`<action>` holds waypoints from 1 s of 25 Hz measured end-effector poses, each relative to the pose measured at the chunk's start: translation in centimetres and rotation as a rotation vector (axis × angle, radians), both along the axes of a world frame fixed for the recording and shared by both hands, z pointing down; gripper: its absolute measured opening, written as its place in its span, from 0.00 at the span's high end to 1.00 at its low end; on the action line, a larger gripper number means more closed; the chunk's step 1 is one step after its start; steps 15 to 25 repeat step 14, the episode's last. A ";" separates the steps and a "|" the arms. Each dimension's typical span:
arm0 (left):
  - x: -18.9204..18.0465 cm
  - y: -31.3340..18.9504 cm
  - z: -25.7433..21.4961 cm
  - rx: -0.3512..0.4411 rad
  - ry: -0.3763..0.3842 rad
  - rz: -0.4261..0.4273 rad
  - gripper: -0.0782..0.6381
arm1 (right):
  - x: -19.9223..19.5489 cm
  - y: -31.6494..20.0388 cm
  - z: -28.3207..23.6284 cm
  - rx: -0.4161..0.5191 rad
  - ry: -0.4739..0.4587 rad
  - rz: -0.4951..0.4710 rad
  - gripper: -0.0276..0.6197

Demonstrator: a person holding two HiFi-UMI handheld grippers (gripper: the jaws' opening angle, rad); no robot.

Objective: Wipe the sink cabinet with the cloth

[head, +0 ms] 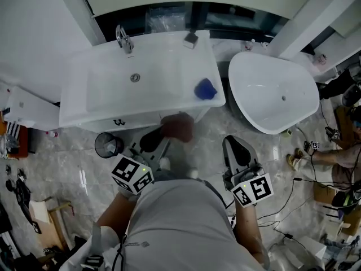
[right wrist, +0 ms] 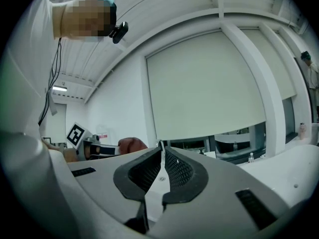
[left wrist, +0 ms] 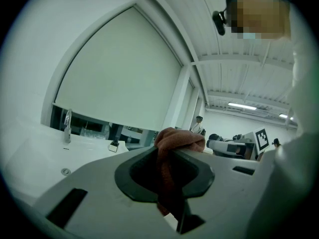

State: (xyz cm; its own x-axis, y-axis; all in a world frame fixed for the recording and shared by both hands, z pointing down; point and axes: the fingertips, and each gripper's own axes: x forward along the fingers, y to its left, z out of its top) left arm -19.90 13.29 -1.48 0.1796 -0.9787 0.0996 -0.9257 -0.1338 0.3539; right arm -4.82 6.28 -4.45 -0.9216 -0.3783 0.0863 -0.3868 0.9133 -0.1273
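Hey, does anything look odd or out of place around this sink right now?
Nothing looks spilled or damaged. The one stray item is a crumpled blue object lying on the right edge of the sink cabinet top. The left claw grips the reddish-brown cloth by the cabinet front; the right claw is shut and empty.

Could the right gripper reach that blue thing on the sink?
Probably yes: the blue thing lies on the sink by its front right corner; nothing stands between it and the right gripper.
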 end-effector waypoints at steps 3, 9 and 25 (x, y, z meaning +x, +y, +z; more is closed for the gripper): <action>0.0 0.0 -0.1 -0.003 -0.006 0.010 0.81 | 0.2 0.1 0.2 -0.006 0.001 0.009 0.90; -0.2 0.2 0.0 -0.006 0.002 0.019 0.81 | 0.5 0.2 0.8 -0.030 0.008 0.031 0.90; -0.7 0.2 0.3 -0.010 0.007 0.019 0.81 | 0.1 0.3 1.1 -0.037 0.011 0.032 0.90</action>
